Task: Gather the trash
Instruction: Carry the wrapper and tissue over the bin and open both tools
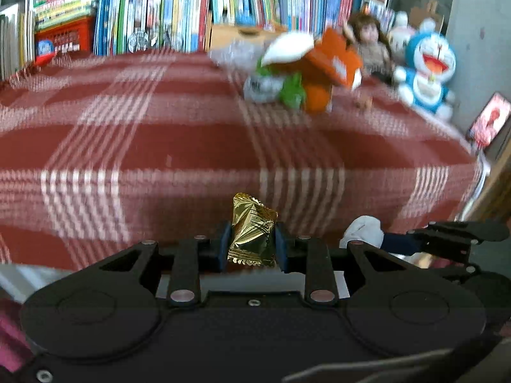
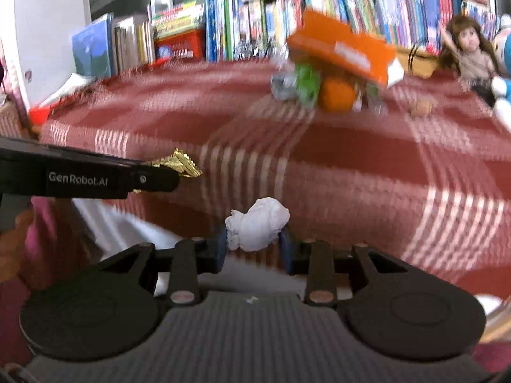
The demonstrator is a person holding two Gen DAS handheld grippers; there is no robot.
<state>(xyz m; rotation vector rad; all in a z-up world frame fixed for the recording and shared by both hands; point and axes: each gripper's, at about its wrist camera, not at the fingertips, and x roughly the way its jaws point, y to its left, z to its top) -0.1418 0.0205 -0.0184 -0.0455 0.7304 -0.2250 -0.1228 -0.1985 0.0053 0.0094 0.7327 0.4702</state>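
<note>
Holding a piece of trash in each hand, we hover at the near edge of the worktop (image 1: 179, 146), which is covered with a red and white checked cloth. Our left tongs (image 1: 252, 244) are clenched on a gold foil wrapper (image 1: 252, 229), crumpled and standing up between the blue pads. Our right tongs (image 2: 254, 247) are clamped around a white crumpled tissue ball (image 2: 257, 228), which bulges above the two fingers. In the right wrist view the left tongs come in from the left edge, side on, with the gold wrapper poking out of the tip; in the left wrist view the right tongs and the tissue show at the lower right, just beside ours.

Well apart from both tongs, at the far side of the worktop, we see a blurred heap: an orange box (image 2: 341, 49) tilted on top, an orange fruit (image 2: 337, 95) under it, green packaging (image 2: 306, 84) and something silvery beside that. A small brown bit (image 2: 421, 107) lies alone to the right of the heap. Behind stand rows of books (image 1: 179, 6), a doll (image 1: 370, 48) and a blue plush toy (image 1: 428, 70).
</note>
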